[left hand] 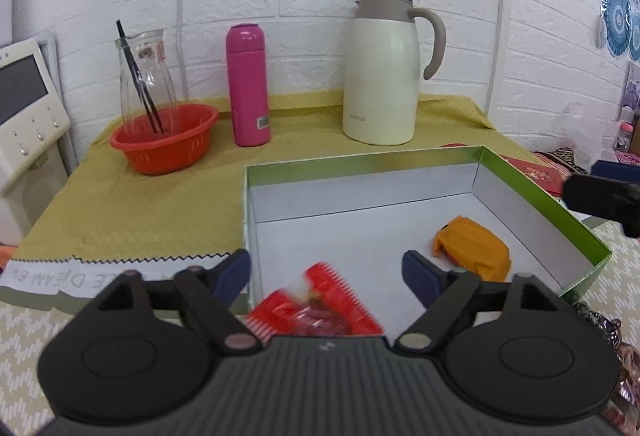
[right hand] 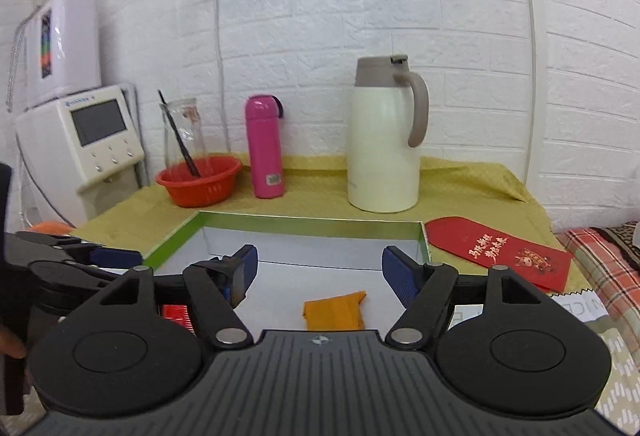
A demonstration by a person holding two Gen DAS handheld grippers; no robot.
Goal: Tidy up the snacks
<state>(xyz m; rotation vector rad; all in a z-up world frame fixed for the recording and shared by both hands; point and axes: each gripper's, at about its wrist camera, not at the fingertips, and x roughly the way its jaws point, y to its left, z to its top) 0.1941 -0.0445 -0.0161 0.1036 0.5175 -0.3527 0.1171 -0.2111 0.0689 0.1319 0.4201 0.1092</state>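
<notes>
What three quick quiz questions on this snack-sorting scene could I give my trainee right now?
1. True or false: the orange snack lies inside the box.
2. Which stands nearer the orange bowl: A) pink bottle or B) cream jug?
3. What lies beneath the left gripper's open jaws?

Key: 1 true. 2 A. 3 the red snack packet, blurred.

Two snacks in your box.
Your orange snack (left hand: pixel 472 250) lies flat in the green box (left hand: pixel 544 192); the blurry red snack (left hand: pixel 316 304) sits by the near edge.
</notes>
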